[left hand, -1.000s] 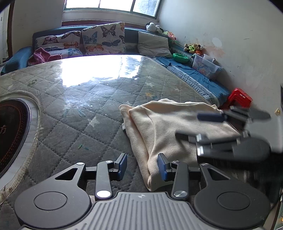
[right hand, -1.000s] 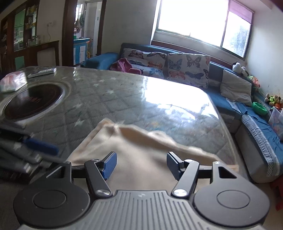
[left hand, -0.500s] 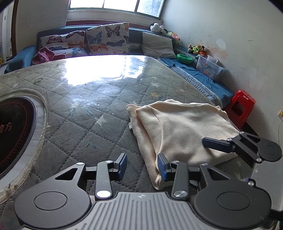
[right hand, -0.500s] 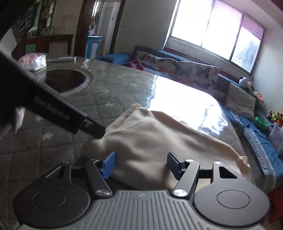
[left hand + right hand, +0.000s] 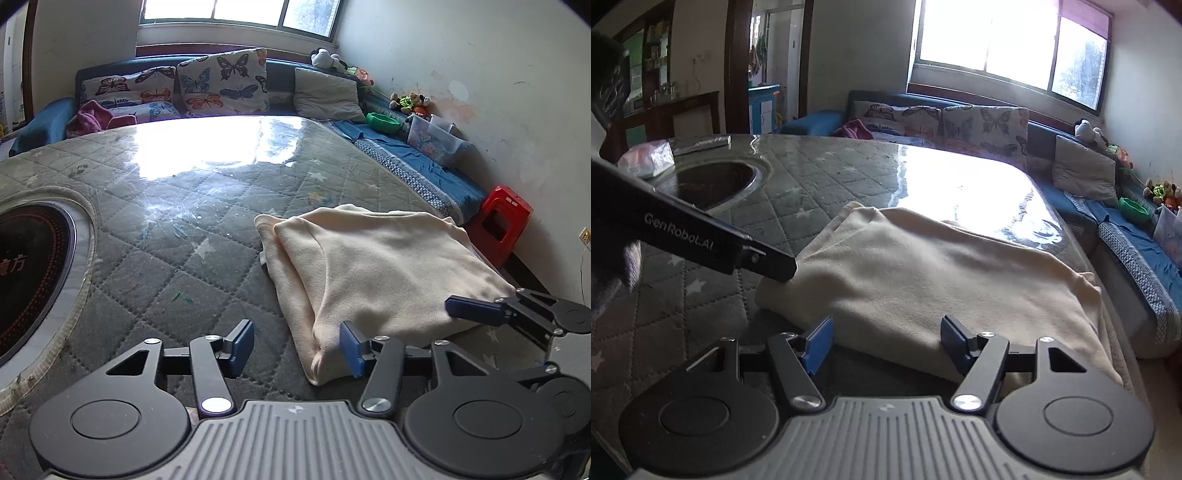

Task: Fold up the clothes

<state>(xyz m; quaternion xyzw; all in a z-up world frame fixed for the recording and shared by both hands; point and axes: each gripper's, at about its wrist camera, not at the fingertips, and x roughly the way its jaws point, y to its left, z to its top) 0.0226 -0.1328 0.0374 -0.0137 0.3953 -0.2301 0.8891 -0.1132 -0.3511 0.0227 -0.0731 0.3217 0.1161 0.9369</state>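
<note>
A cream garment (image 5: 373, 269) lies folded in layers on the quilted grey table near its right edge; it also shows in the right wrist view (image 5: 923, 273). My left gripper (image 5: 297, 349) is open at the garment's near left corner, its right pad touching the fold. My right gripper (image 5: 886, 339) is open at the garment's near edge, the cloth between its jaws. The right gripper's fingers (image 5: 476, 310) show at the garment's near right side in the left wrist view. The left gripper's body (image 5: 701, 236) crosses the left of the right wrist view.
A dark round hotplate (image 5: 26, 266) is set into the table at the left. A sofa with butterfly cushions (image 5: 221, 83) runs along the back and right. A red stool (image 5: 502, 221) stands by the wall. A pink packet (image 5: 646, 160) lies at the far left.
Both grippers have drawn back to the garment's near edge and lowered. The right gripper moved from over the cloth to its near right side. The garment lies still.
</note>
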